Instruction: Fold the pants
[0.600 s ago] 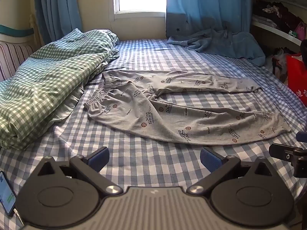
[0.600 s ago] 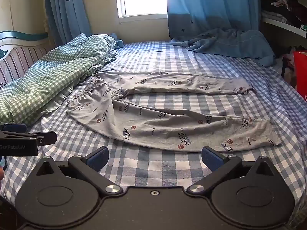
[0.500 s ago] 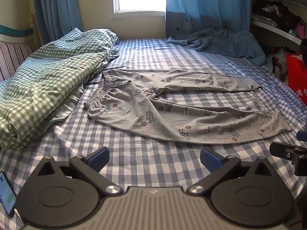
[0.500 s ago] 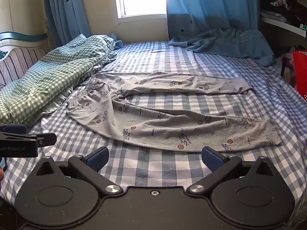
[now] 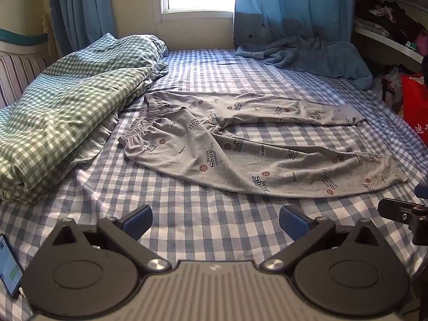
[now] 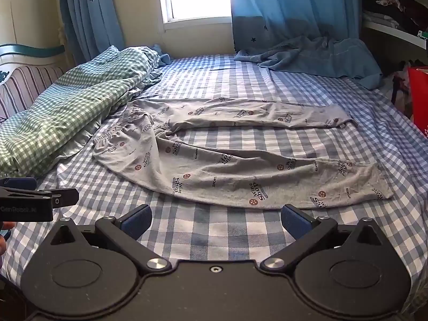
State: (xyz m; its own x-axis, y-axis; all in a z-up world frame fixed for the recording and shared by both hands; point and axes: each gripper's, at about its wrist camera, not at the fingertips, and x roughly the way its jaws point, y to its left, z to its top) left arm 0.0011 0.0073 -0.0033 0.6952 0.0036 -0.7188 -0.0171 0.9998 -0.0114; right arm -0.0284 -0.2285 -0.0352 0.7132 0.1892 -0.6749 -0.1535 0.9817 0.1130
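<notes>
Grey printed pants (image 5: 240,147) lie spread flat on the blue checked bed, waistband at the left, both legs running right and splayed apart. They also show in the right wrist view (image 6: 240,165). My left gripper (image 5: 215,220) is open and empty, over the sheet in front of the near leg. My right gripper (image 6: 216,218) is open and empty, close to the near leg's lower edge. Each gripper's side shows in the other's view: the right one (image 5: 404,211) at the right edge, the left one (image 6: 37,199) at the left edge.
A green checked duvet (image 5: 67,115) is bunched along the bed's left side. A blue blanket (image 5: 307,56) lies at the far right under the curtains. A phone (image 5: 9,267) lies at the near left. Shelves and a red bag (image 5: 416,112) stand at the right.
Both grippers have crept slightly forward toward the pants. The pants have not moved.
</notes>
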